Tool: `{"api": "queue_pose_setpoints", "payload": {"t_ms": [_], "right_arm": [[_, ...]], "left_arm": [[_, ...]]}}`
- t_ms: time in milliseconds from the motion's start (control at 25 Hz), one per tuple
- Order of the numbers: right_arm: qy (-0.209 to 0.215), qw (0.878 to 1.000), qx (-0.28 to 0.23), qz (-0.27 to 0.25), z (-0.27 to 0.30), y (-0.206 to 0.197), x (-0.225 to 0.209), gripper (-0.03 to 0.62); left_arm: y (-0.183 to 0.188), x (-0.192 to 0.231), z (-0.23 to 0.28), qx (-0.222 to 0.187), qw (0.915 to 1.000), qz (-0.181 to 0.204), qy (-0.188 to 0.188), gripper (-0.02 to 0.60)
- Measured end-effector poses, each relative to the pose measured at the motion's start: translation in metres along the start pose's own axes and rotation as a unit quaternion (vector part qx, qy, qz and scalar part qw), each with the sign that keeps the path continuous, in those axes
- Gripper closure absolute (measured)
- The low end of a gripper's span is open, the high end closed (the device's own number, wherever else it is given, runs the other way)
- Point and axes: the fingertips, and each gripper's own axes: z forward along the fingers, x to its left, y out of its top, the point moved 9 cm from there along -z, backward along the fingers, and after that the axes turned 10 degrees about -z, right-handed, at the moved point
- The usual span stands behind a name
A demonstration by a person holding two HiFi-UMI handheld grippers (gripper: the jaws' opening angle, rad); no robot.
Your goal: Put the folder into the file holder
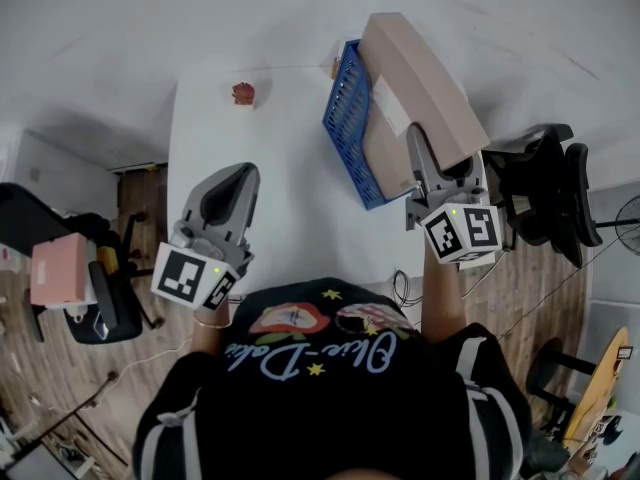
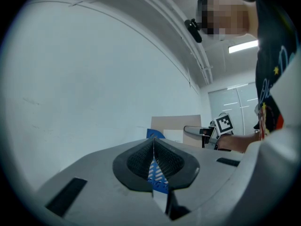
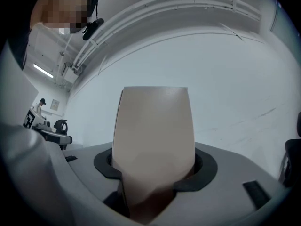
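Nearly done, we reckon: our right gripper [image 1: 420,153] is clamped on the thick tan cardboard folder [image 1: 420,73], which leans partway into the blue mesh plastic file holder [image 1: 345,103]. Left gripper [image 1: 238,180] is closed w/ nothing in it. Still to do: seat folder & let go.

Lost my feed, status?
Left gripper shut, empty. Right gripper clamped on folder, at holder. Nothing blocking.

Office, white desk [image 1: 285,168], black swivel chairs [image 1: 548,173], blue file holder [image 1: 345,106], wood-plank floor [image 1: 45,373]
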Motion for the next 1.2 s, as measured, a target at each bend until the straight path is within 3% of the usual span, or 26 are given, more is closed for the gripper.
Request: {"api": "queue_pose_setpoints", "payload": {"t_ms": [1200], "right_arm": [[0.009, 0.999, 0.044, -0.005, -0.002, -0.035, 0.012, 0.332]], "left_arm": [[-0.002, 0.0, -0.001, 0.0, 1.0, -0.001, 0.0, 0.577]]}}
